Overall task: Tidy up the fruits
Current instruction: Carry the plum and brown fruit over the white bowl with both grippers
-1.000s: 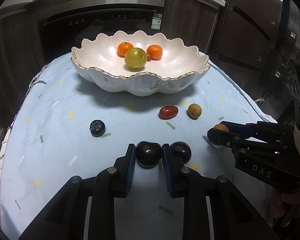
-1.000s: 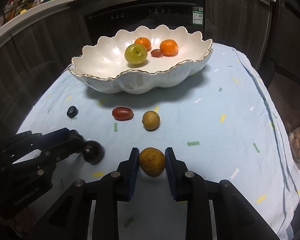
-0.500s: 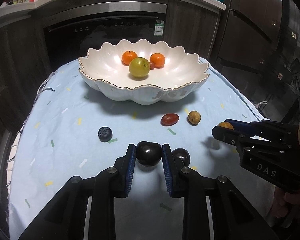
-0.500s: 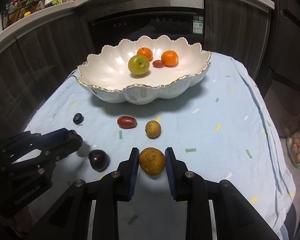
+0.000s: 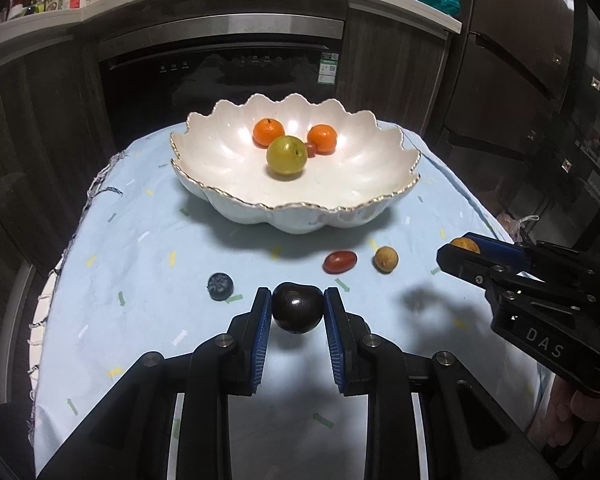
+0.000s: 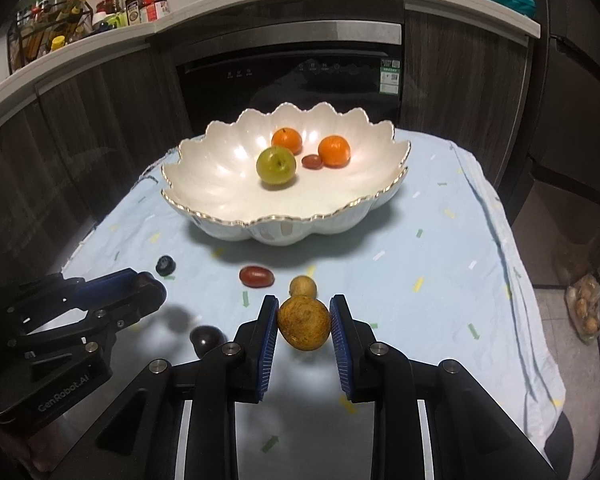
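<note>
Two grippers holding fruit above the counter.
Left gripper jaws clamp a dark plum; right gripper jaws clamp a yellow-brown fruit.

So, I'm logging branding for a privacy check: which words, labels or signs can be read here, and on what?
"DAS": white letters on the body of the right gripper, seen from the left wrist.
"CenRobot.AI": on the body of the left gripper, seen from the right wrist.
Sticker with a QR code on the dark appliance: too small to read.
Bottle labels on the counter: too blurred to read.
</note>
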